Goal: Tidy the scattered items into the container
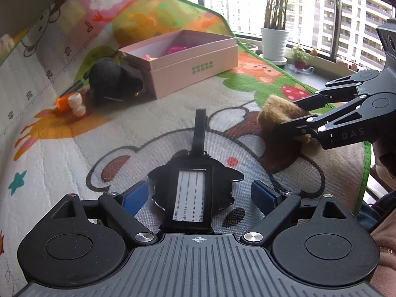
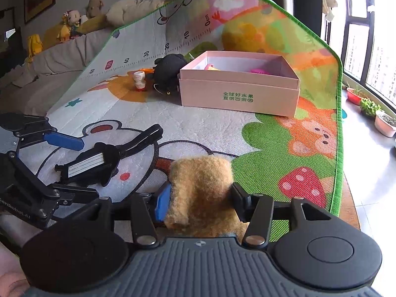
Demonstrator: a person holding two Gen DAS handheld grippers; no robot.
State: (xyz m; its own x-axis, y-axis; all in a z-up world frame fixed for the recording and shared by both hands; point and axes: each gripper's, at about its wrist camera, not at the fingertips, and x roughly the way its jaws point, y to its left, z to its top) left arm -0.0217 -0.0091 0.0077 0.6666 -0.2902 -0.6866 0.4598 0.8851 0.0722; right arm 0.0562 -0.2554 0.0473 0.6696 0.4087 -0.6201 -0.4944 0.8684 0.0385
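Note:
A black luggage tag (image 1: 191, 195) with a white address card lies flat on the play mat (image 1: 61, 160), between the fingers of my left gripper (image 1: 199, 196). That gripper is open and its blue pads stand clear of the tag (image 2: 91, 163). My right gripper (image 2: 200, 199) is shut on a brown fuzzy plush toy (image 2: 203, 185), low over the mat's near right part; the left wrist view shows the same grip (image 1: 294, 113) on the toy (image 1: 277, 113). The open pink box (image 2: 237, 94) stands at the far side with pink and yellow items inside.
A black plush toy (image 2: 168, 71), a small white bottle (image 2: 139, 80) and an orange item (image 1: 63, 102) lie left of the box (image 1: 193, 74). A sofa with stuffed animals (image 2: 71, 22) is beyond the mat. Potted plants (image 1: 274, 39) line the window sill on the right.

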